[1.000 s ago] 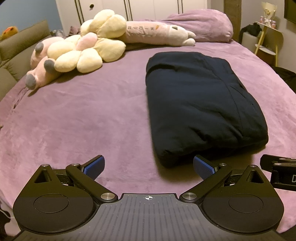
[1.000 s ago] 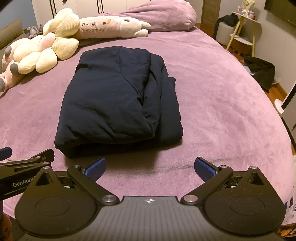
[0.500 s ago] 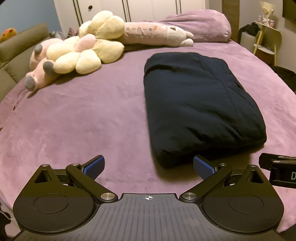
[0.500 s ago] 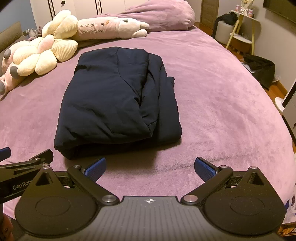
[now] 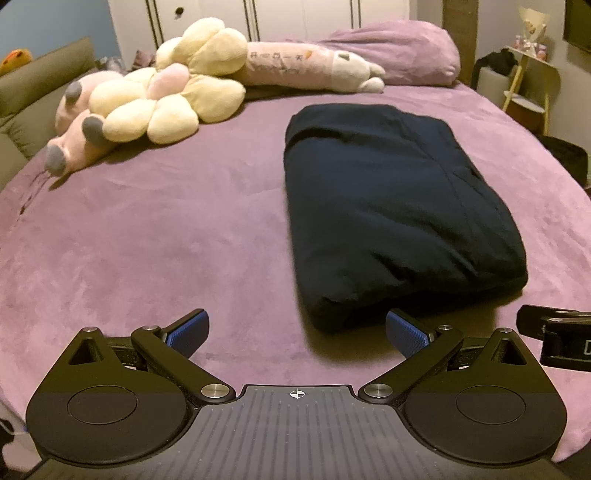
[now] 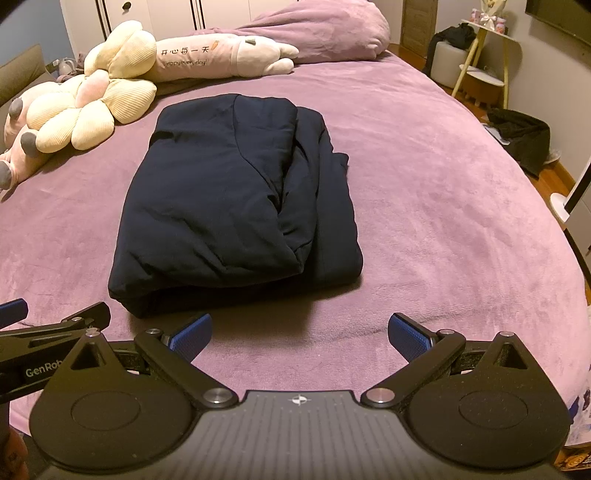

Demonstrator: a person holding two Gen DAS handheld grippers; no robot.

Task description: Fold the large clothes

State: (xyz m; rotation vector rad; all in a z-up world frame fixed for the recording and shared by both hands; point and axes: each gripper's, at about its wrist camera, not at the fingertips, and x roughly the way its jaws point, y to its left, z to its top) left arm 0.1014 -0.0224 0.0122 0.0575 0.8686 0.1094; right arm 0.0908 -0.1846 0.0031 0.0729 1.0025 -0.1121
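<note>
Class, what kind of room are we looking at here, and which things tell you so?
Most likely a bedroom: a bed with a purple cover, plush toys near a pillow, and wardrobe doors behind.

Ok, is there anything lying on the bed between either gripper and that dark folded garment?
Nothing visible. Only bare purple bedspread lies between the open left gripper, the open right gripper and the navy folded garment. The plush toys sit at the bed's far left, clear of it.

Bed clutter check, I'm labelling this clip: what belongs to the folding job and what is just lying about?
Job:
dark folded garment
left tool, open
right tool, open

Lying about:
flower plush
long bunny pillow
purple duvet heap
</note>
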